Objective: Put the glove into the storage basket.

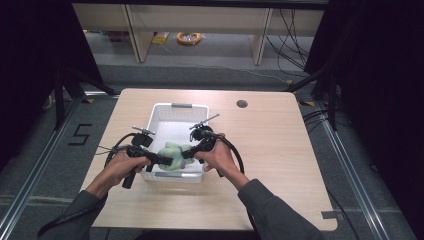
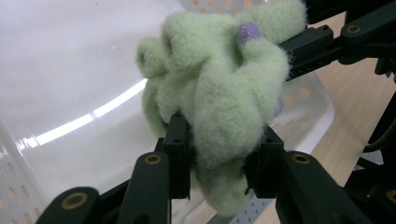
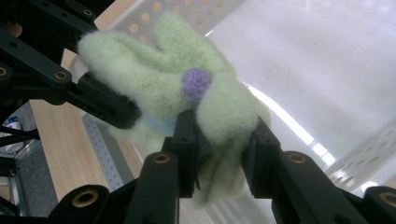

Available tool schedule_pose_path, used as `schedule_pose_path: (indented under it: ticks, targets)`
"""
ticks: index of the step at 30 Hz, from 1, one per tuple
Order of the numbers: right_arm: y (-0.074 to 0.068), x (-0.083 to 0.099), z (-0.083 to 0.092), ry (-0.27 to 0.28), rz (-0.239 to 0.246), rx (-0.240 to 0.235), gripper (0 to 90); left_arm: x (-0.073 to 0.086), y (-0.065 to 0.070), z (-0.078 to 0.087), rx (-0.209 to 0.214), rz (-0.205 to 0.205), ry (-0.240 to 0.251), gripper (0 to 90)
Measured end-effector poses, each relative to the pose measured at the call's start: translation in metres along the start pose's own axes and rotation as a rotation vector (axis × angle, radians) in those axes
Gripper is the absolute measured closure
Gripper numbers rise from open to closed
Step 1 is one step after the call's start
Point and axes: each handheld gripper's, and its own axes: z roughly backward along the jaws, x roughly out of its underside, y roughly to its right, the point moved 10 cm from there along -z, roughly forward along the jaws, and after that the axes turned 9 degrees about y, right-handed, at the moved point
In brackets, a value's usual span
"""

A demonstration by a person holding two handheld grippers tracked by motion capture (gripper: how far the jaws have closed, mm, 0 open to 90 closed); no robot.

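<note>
Left gripper [image 1: 161, 159]: black jaws pinched one end of the fuzzy pale-green plush toy with purple dots [image 1: 172, 155], at the left of the white perforated plastic basket [image 1: 165, 111].
Plush toy: hung between both grippers, over the basket's near end, above its floor.
Right gripper [image 1: 186, 152]: jaws pinched the toy's other end, at the basket's right.

Fuzzy pale-green fleece toy [image 2: 219, 93] with purple felt dots; glossy white perforated plastic basket [image 1: 162, 116]; matt light wood-grain table [image 1: 270, 150]; matt black plastic gripper arms.
</note>
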Motion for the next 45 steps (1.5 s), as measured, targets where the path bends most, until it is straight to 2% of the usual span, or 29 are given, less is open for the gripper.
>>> schedule_pose_path:
  ticks: [3,4,5,6,7,11,12,13,16,17,18,22,23,24,29,30,31,32,34,37,38,39,40,41,42,43,44,45]
  targets:
    - [0.0,0.002,-0.002,-0.007,-0.006,-0.001,70.3,0.003,-0.002,-0.002,0.005,0.005,-0.018,65.2]
    - [0.0,0.004,-0.003,-0.021,-0.024,0.002,70.3,0.004,-0.003,-0.003,-0.006,0.008,-0.016,64.8]
    - [0.0,0.003,-0.005,-0.01,-0.01,-0.008,70.3,0.005,-0.004,-0.002,-0.003,-0.011,-0.031,64.6]
    - [0.001,0.004,-0.006,-0.017,-0.01,-0.002,70.3,0.005,-0.003,-0.004,-0.011,0.008,-0.025,64.3]
    - [0.0,0.005,-0.006,-0.024,-0.017,-0.003,70.3,0.005,-0.003,-0.004,-0.004,0.008,-0.025,63.9]
    - [0.002,0.007,-0.01,-0.036,-0.013,0.003,70.3,0.007,-0.007,-0.005,-0.016,0.001,-0.033,61.7]
    - [0.001,0.007,-0.01,-0.039,-0.02,0.003,70.3,0.008,-0.01,-0.004,-0.022,-0.013,-0.054,61.5]
    - [0.001,0.007,-0.011,-0.04,-0.025,0.005,70.3,0.008,-0.01,-0.006,-0.025,0.009,-0.039,60.7]
    - [0.001,0.008,-0.014,-0.044,-0.022,0.012,70.2,0.011,-0.014,-0.005,-0.042,-0.018,-0.065,60.0]
    - [0.003,0.008,-0.015,-0.042,-0.007,0.011,70.2,0.011,-0.014,-0.005,-0.047,-0.017,-0.073,59.6]
    - [0.002,0.009,-0.015,-0.049,-0.025,0.021,70.2,0.011,-0.014,-0.006,-0.043,-0.015,-0.075,59.5]
    - [0.001,0.012,-0.016,-0.06,-0.023,0.023,69.9,0.013,-0.016,-0.008,-0.053,-0.017,-0.083,58.5]
    - [0.002,0.011,-0.017,-0.055,-0.013,0.027,69.7,0.011,-0.019,-0.01,-0.04,-0.056,-0.07,58.4]
    - [0.001,0.012,-0.017,-0.057,-0.02,0.024,69.4,0.013,-0.016,-0.009,-0.054,-0.014,-0.084,58.2]
    - [0.002,0.016,-0.017,-0.083,-0.023,0.051,68.4,0.015,-0.017,-0.011,-0.064,-0.021,-0.098,55.5]
    - [0.005,0.015,-0.018,-0.072,0.028,0.044,68.1,0.014,-0.018,-0.011,-0.067,-0.022,-0.097,54.6]
    - [0.004,0.016,-0.017,-0.084,0.001,0.053,67.6,0.013,-0.019,-0.011,-0.071,-0.029,-0.094,54.1]
    - [0.004,0.017,-0.017,-0.088,-0.007,0.057,67.0,0.013,-0.018,-0.011,-0.072,-0.016,-0.084,53.4]
    - [0.005,0.017,-0.017,-0.087,-0.01,0.073,65.1,0.011,-0.019,-0.009,-0.083,-0.016,-0.084,50.5]
    - [0.006,0.018,-0.018,-0.091,-0.001,0.091,62.5,0.007,-0.019,-0.008,-0.095,-0.014,-0.064,47.5]
    - [0.006,0.018,-0.017,-0.095,-0.004,0.093,61.1,0.003,-0.021,-0.009,-0.094,-0.052,-0.039,46.6]
    - [0.007,0.018,-0.017,-0.097,0.001,0.099,58.6,0.002,-0.018,-0.008,-0.111,-0.006,-0.034,46.4]
    - [0.008,0.017,-0.015,-0.097,0.001,0.104,57.8,0.001,-0.021,-0.006,-0.099,-0.049,-0.039,45.9]
    - [0.01,0.016,-0.015,-0.093,0.013,0.114,57.7,-0.001,-0.018,-0.005,-0.125,-0.006,-0.022,45.1]
    - [0.011,0.015,-0.013,-0.095,0.027,0.125,57.7,-0.004,-0.019,-0.005,-0.122,-0.029,-0.006,45.2]
    - [0.011,0.013,-0.012,-0.086,0.033,0.128,57.7,-0.005,-0.018,-0.004,-0.119,-0.023,-0.004,44.9]
    - [0.01,0.012,-0.011,-0.082,0.019,0.131,57.7,-0.005,-0.018,-0.004,-0.119,-0.023,-0.004,44.6]
    - [0.011,0.011,-0.01,-0.08,0.029,0.125,57.5,-0.006,-0.017,-0.002,-0.13,-0.026,-0.003,44.3]
